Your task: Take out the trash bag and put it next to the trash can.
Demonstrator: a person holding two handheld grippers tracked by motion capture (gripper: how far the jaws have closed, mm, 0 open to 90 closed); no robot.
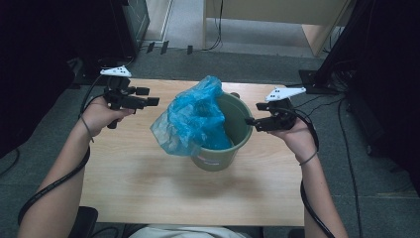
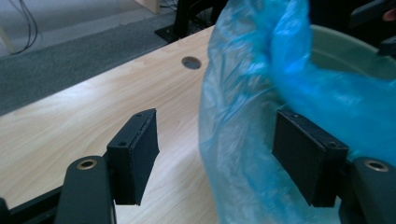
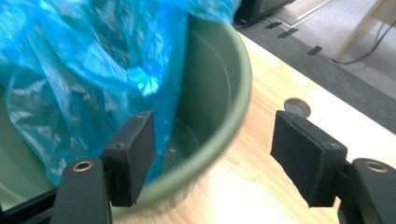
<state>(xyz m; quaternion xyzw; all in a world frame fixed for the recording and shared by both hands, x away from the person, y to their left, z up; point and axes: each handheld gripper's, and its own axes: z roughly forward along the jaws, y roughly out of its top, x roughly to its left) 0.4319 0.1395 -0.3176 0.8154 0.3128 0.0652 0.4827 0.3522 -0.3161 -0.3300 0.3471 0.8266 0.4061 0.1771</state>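
High view, blue bag (image 1: 190, 121) between hand-held grippers

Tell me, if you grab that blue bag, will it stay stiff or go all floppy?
Probably floppy: the blue bag is thin, crinkled see-through plastic that sags over the green bucket's rim. It likely weighs very little, since it puffs up above the bucket on its own. It may also be slippery, as its surface looks shiny in the right gripper view.

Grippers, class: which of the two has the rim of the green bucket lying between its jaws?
The right gripper. The green bucket has its rim running between the open jaws, untouched. The left gripper faces the blue plastic bag hanging over the bucket's other side instead.
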